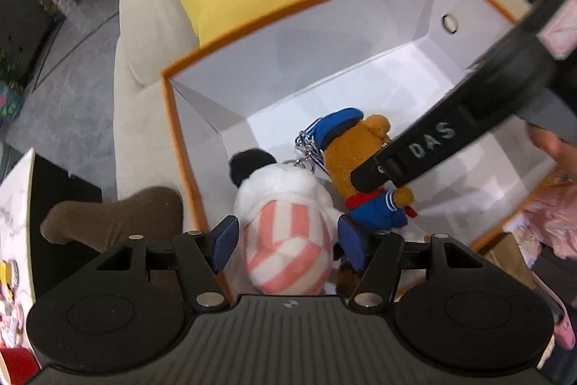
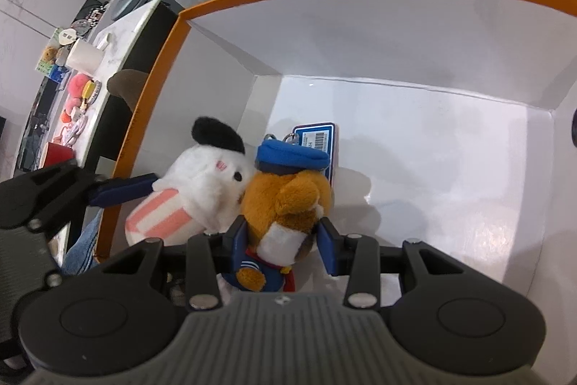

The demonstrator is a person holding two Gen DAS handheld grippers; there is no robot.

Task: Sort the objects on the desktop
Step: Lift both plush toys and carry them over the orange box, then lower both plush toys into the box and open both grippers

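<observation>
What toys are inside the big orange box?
Inside the orange box sit a white plush with pink stripes and a brown bear plush in a blue cap, side by side. A blue barcode tag peeks out behind the bear. Whatever lies beneath them is covered.

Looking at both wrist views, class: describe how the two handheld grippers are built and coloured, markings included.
Each gripper, left gripper and right gripper, has a black ribbed body, two round side discs, black linkage bars with silver rivets and dark blue fingers. Seen from the left wrist view, the right one bears white letters "DAS".
</observation>
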